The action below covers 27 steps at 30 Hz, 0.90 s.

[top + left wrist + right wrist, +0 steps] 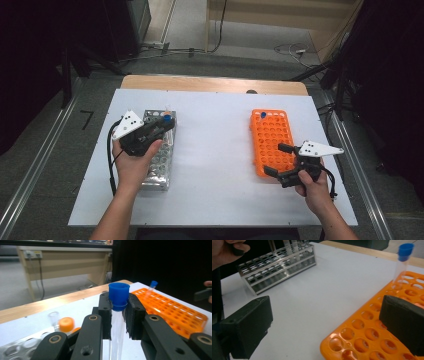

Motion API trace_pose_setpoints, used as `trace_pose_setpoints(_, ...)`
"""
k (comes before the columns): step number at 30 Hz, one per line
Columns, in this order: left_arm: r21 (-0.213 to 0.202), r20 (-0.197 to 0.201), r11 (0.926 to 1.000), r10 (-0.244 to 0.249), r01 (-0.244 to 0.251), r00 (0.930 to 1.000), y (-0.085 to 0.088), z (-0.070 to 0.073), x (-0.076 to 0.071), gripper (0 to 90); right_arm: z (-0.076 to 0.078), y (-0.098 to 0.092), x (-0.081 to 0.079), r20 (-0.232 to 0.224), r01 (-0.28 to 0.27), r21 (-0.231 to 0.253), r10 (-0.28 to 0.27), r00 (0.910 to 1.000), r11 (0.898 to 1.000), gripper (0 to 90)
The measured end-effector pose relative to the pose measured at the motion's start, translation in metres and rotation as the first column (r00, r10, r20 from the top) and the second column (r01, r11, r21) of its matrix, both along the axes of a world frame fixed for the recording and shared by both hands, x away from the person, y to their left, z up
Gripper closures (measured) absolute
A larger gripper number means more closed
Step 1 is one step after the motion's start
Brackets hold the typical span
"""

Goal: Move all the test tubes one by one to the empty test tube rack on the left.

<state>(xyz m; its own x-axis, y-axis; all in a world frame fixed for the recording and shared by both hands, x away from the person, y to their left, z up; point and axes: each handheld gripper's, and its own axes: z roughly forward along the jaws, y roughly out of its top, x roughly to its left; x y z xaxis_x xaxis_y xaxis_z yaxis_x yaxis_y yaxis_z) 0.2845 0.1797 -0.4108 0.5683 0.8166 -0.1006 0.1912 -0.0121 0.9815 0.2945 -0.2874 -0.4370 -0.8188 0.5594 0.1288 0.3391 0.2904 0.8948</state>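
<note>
My left gripper [161, 126] hangs over the far end of a metal tube rack [159, 161] on the left of the table. It is shut on a clear tube with a blue cap [119, 292], gripped just below the cap by the two pads. An orange tube rack [272, 142] lies on the right, with one blue-capped tube [263, 115] standing in its far left corner. Over that rack's near edge my right gripper [278, 160] is open, with nothing between its jaws. In the right gripper view the open right gripper [327, 325] looks across the orange rack [367, 337] towards the standing tube [403, 260].
The metal rack [20, 345] holds an orange-capped tube [66, 324] and an uncapped clear tube [53, 317] at its far end. A white sheet [215, 150] covers the table, bare between the two racks. A wooden strip [210, 84] runs along the far edge, with cables on the floor beyond.
</note>
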Motion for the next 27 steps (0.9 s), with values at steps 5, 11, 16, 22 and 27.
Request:
trace_pose_setpoints(5, 0.000, 0.000, 0.9996, 0.027, -0.027, 0.9996, 0.003, -0.003, 0.003, 76.9, -0.002, -0.011, -0.002, -0.004, 0.026, 0.003, -0.026, 0.9996, 1.000, 0.0)
trace_pose_setpoints(11, -0.008, -0.002, 0.9979, 0.065, -0.065, 0.9979, 0.007, -0.008, 0.006, 76.9, -0.007, -0.024, -0.008, -0.008, 0.055, -0.015, -0.055, 0.9985, 0.998, 0.0)
trace_pose_setpoints(16, 0.003, 0.000, 0.9950, 0.100, -0.100, 0.9950, 0.006, -0.013, 0.009, 77.0, -0.007, -0.027, -0.007, -0.006, 0.063, -0.012, -0.063, 0.9980, 0.998, 0.0)
trace_pose_setpoints(22, 0.024, 0.003, 0.9925, 0.120, -0.120, 0.9928, 0.003, -0.017, 0.011, 76.9, -0.008, -0.028, -0.005, -0.011, 0.062, -0.006, -0.063, 0.9980, 0.998, 0.0)
trace_pose_setpoints(27, 0.032, -0.005, 0.9919, 0.123, -0.123, 0.9924, 0.001, -0.019, 0.012, 76.8, -0.009, -0.028, -0.004, -0.012, 0.061, -0.009, -0.061, 0.9981, 0.998, 0.0)
